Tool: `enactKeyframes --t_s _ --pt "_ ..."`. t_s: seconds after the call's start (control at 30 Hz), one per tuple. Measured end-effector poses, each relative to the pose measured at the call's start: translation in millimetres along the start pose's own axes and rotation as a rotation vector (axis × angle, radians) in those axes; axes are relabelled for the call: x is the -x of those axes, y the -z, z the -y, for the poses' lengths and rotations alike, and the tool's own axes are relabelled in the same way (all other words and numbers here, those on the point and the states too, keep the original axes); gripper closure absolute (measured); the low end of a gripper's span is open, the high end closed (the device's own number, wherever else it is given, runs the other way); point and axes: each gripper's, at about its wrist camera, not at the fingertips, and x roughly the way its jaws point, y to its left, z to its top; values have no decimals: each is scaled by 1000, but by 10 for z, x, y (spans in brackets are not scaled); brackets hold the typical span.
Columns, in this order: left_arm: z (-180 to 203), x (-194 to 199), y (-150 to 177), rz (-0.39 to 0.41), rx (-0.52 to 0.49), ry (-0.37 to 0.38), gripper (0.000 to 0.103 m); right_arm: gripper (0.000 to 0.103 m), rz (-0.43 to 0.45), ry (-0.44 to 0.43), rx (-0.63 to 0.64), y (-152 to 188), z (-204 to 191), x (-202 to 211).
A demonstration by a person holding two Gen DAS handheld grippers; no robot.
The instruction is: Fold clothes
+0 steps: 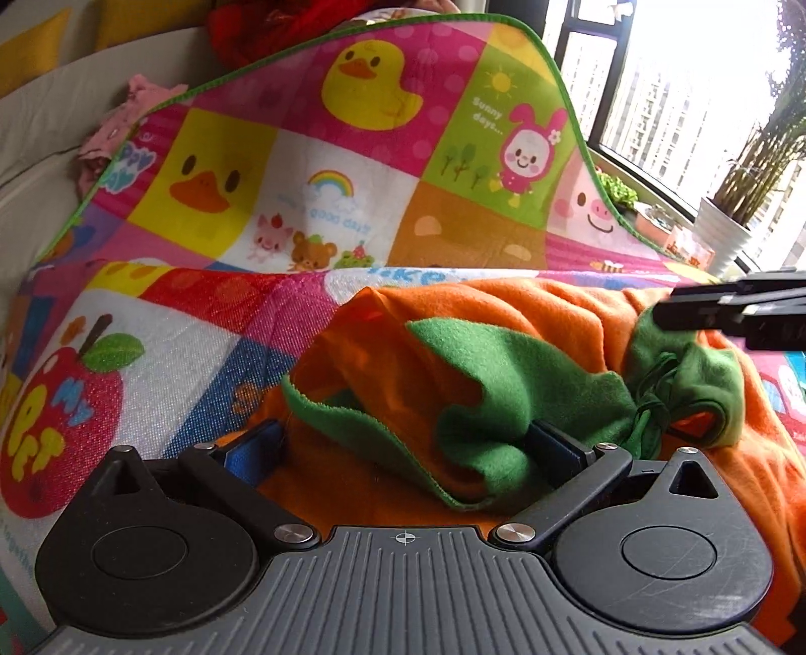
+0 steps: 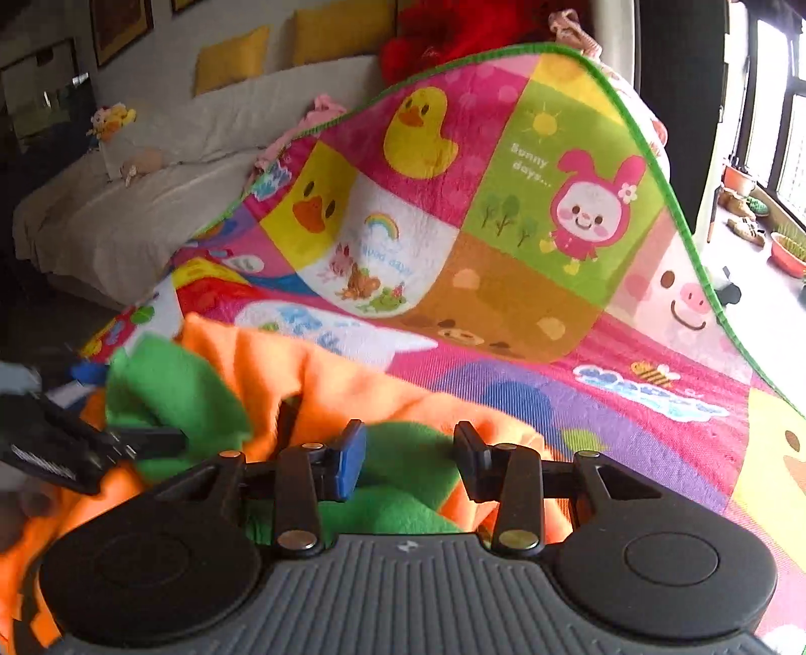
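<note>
An orange fleece garment with a green collar lies crumpled on a colourful play mat. My left gripper is open, its jaws wide apart, straddling the collar edge and orange cloth. My right gripper is open, with green and orange cloth between its fingers; its finger also reaches in from the right of the left wrist view, over the collar. The left gripper shows at the left edge of the right wrist view.
The mat's far edge curls up against a white sofa with yellow cushions. A red item and pink clothes lie on the sofa. Windows and potted plants are at the right.
</note>
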Motion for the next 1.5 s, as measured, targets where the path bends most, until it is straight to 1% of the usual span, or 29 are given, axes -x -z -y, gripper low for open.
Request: enactKeyframes --t_s 0.03,0.1,0.13,0.17,0.2,0.27,0.3,0.33,0.37,0.4,0.47,0.6,0.77,0.8,0.9,0.93,0.97,1.0,1.03,1.13,1.23,1.27,1.33,1.4,1.5 --pt "-10 109 -47 37 13 29 0 64 -9 2 5 64 -13 -48" --pt "-29 326 -143 111 40 87 0 64 7 -1 13 119 -21 -42" --pt "-33 410 -201 140 61 127 0 64 5 -6 7 116 -12 -32" --pt "-33 456 -264 158 95 184 0 64 1 -9 4 113 -7 -24" --pt "-31 442 -306 153 131 248 0 64 0 -10 6 108 -5 -16" --pt "-12 276 -353 92 206 385 0 65 -2 -10 12 100 -2 3" --pt "-1 167 -338 64 238 423 0 65 4 -10 13 91 8 29" --pt "11 66 -309 39 256 434 0 65 12 -10 11 79 24 64" --pt "25 -28 -268 13 260 427 0 65 25 -10 7 58 43 105" --pt "37 -147 -204 -24 257 403 0 65 43 -14 1 17 71 150" --pt "49 -275 -116 -67 243 373 0 65 72 -20 1 -113 104 178" --pt "148 -265 -76 -58 162 335 0 65 72 -34 48 -379 59 -40" --pt "152 -230 -19 -40 114 333 0 60 -9 -48 127 -387 -49 -465" --pt "150 -221 -9 -35 108 334 0 59 -9 -53 129 -377 -51 -506" --pt "138 -180 -18 -32 114 331 0 60 -18 -102 53 -337 54 -488" --pt "127 -131 -27 -29 117 328 0 69 -13 -107 55 -310 40 -433" --pt "116 -77 -37 -23 120 325 0 76 -3 -105 77 -274 -5 -351" --pt "101 24 -61 3 116 321 0 88 7 -102 98 -239 -51 -269" --pt "79 122 -84 32 113 314 0 92 18 -99 119 -203 -96 -186" --pt "-23 420 -178 118 130 290 0 97 71 -108 168 -88 -237 182" --pt "-118 668 -261 177 153 262 0 97 139 -128 187 37 -366 682" --pt "-132 729 -267 188 161 262 0 97 148 -135 190 93 -404 810" --pt "-144 833 -267 204 174 272 0 97 131 -151 202 263 -490 982" --pt "-106 904 -236 204 177 297 0 97 94 -167 213 451 -578 1043" --pt "45 953 -93 175 143 311 0 97 35 -185 223 770 -715 1035"
